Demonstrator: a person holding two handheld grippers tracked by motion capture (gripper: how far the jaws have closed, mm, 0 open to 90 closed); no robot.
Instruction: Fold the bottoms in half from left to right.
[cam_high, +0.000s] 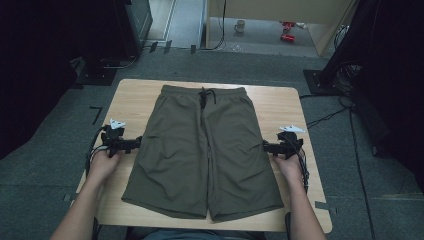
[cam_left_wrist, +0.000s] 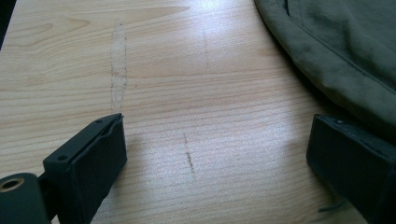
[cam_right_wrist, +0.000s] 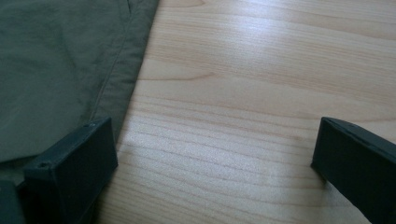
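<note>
Matt olive cloth shorts (cam_high: 202, 150) with a soft weave, pale wooden table (cam_high: 280, 107) with smooth grained sheen, matt black plastic tongs (cam_left_wrist: 215, 163), rough grey carpet floor (cam_high: 45, 170)

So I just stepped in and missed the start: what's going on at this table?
A person sits at a wooden table with a pair of olive shorts spread flat on it, waistband on the far side. The left gripper and the right gripper sit at the shorts' two side edges, jaws open, holding nothing. Nothing is folded or lifted yet.
</note>
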